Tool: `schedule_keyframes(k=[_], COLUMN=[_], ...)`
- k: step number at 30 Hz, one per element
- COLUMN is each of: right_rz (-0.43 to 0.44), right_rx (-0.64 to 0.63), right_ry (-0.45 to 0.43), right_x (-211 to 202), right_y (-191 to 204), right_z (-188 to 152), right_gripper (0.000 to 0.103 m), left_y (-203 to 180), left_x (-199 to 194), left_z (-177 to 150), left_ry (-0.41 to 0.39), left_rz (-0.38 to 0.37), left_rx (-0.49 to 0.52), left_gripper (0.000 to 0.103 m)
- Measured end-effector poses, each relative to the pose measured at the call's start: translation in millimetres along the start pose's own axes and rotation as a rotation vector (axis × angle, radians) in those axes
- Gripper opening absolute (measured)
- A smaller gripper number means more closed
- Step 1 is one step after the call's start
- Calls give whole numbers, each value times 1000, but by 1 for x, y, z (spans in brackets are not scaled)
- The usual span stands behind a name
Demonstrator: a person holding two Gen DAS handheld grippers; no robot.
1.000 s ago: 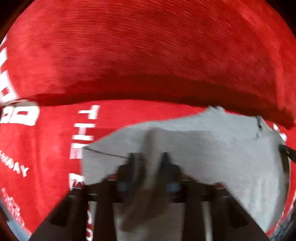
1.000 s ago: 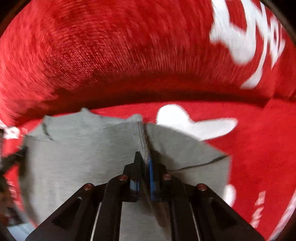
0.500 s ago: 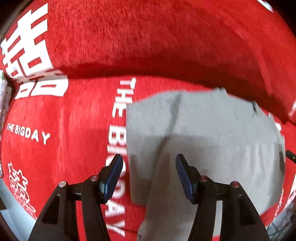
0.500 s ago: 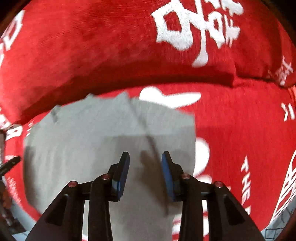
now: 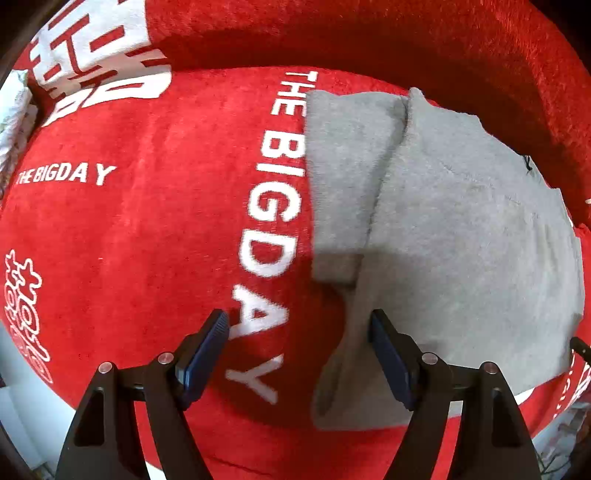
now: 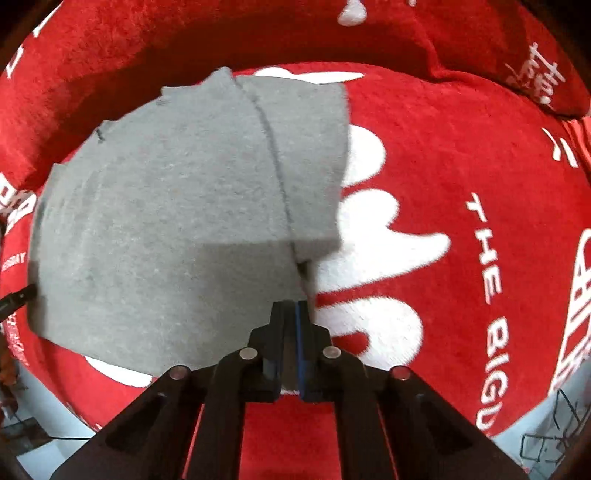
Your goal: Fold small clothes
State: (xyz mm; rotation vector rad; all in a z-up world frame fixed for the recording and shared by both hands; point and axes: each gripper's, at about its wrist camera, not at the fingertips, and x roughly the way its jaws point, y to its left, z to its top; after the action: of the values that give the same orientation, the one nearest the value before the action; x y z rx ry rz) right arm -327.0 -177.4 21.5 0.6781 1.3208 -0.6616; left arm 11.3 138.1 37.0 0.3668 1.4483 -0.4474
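Note:
A small grey garment (image 5: 461,229) lies folded on a red plush sofa seat (image 5: 147,229), with a sleeve flap folded over along its left side. My left gripper (image 5: 299,328) is open and empty, just in front of the garment's near left corner; its right finger (image 5: 388,354) is next to the cloth edge. In the right wrist view the same garment (image 6: 166,206) fills the left and centre. My right gripper (image 6: 290,310) is shut, with a strip of the grey cloth showing between the pads at the garment's near right edge.
The sofa's red backrest (image 5: 369,33) rises behind the garment. White lettering "THE BIG DAY" (image 5: 266,236) and large white shapes (image 6: 373,236) are printed on the seat. The seat's front edge and pale floor (image 6: 535,443) show low in both views.
My left gripper let go of the garment, opened wide and drew back to the left. My right gripper opened half a second ago and is now shut again at the garment's near edge. Both drew back.

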Motion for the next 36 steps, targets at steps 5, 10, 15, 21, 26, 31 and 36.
schedule_keyframes(k=[5,10,15,21,26,31,36], right_rz=[55,131,327,553,552,373,365], right_rx=[136,85,67,68,19,-29,36], right_ry=[-22,-49,-6,93,90,52,38], right_x=[-20,-41,-19,15,37,59,60], right_y=[-8,30,100,208,298,341,327], right_z=[-11,-18,-4,30,57,80,83], right_gripper=[9,9,9,14,53,19,10], left_y=[8,18,27,33,40,43,45], left_x=[-5,-12,-4,5,12,12,13], left_z=[-2,1,-6,-14,-21,-26,-28], left_ry=[4,-4,0,-4,-4,-29,-38], left_rz=[-1,-3,-18,-23,-41,-44,-55], left_rx=[0,-16,-28,-30,-49,-37,-13], left_gripper=[78,78,78,78,78,78,78])
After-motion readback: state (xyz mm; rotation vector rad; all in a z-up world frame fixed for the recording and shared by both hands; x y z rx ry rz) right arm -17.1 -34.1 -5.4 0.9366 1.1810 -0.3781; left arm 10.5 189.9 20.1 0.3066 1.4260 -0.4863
